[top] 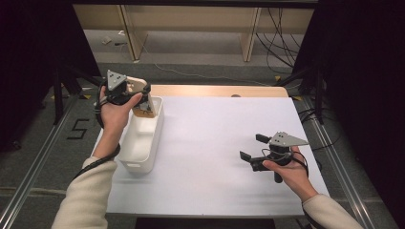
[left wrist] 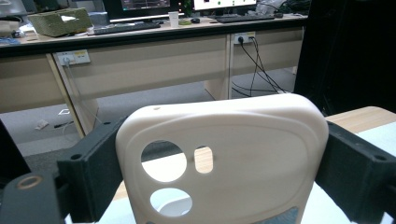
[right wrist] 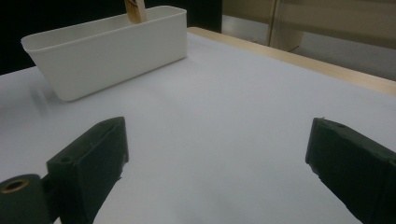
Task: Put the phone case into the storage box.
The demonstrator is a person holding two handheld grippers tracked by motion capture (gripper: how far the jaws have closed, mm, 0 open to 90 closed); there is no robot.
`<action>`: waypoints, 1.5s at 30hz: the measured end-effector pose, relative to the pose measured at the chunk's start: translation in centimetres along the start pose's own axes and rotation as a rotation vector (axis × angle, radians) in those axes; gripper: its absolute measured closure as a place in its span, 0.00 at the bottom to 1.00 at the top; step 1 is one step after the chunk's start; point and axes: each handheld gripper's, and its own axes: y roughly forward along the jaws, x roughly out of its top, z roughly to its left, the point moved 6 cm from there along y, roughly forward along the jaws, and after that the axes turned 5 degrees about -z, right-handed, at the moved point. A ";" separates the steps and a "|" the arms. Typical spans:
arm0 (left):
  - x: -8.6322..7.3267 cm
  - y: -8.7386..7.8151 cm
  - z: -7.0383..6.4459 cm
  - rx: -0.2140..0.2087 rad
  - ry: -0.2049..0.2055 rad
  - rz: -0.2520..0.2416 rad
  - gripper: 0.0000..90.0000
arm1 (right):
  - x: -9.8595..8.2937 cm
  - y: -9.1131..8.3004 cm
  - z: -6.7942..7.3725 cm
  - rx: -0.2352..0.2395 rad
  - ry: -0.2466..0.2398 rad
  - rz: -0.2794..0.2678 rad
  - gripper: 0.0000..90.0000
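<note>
A cream plastic phone case with round camera holes stands upright between the jaws of my left gripper, which is shut on its two sides. From above, my left gripper holds the case over the far end of a white rectangular bin; the case's lower end reaches into the bin. My right gripper hovers over the right part of the white table, jaws wide apart and empty. In the right gripper view, that gripper faces the bin, with the case's tip behind the rim.
The white table top has a wooden strip along its far edge. Beyond it are desk legs and loose cables on the floor. Dark stands flank both sides of the table. A desk with monitors stands farther off.
</note>
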 end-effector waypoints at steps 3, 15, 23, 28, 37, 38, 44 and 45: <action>-0.1 0.1 0.0 0.001 -0.001 0.001 0.11 | 0.0 0.0 0.0 0.001 0.000 0.000 0.08; -0.2 0.5 0.1 0.004 0.003 0.006 0.11 | 0.0 0.0 0.0 -0.001 0.000 0.000 0.08; 0.0 0.6 0.2 0.003 0.006 0.005 0.11 | 0.0 0.0 0.0 -0.001 0.000 0.002 0.08; 0.0 0.8 0.0 0.000 0.005 0.005 0.11 | 0.0 0.0 0.0 0.000 0.000 0.002 0.08; -0.2 1.1 0.0 0.000 0.003 0.010 0.11 | 0.0 0.0 0.0 -0.001 0.000 -0.001 0.08; -0.2 1.1 0.0 0.000 0.003 0.010 0.11 | 0.0 0.0 0.0 -0.001 0.001 -0.001 0.08; -0.2 1.2 0.2 0.001 0.003 0.012 0.11 | 0.0 0.0 0.0 0.002 0.000 0.000 0.08; -0.2 1.2 0.2 0.001 0.003 0.013 0.11 | 0.0 0.0 0.0 0.001 0.001 0.001 0.08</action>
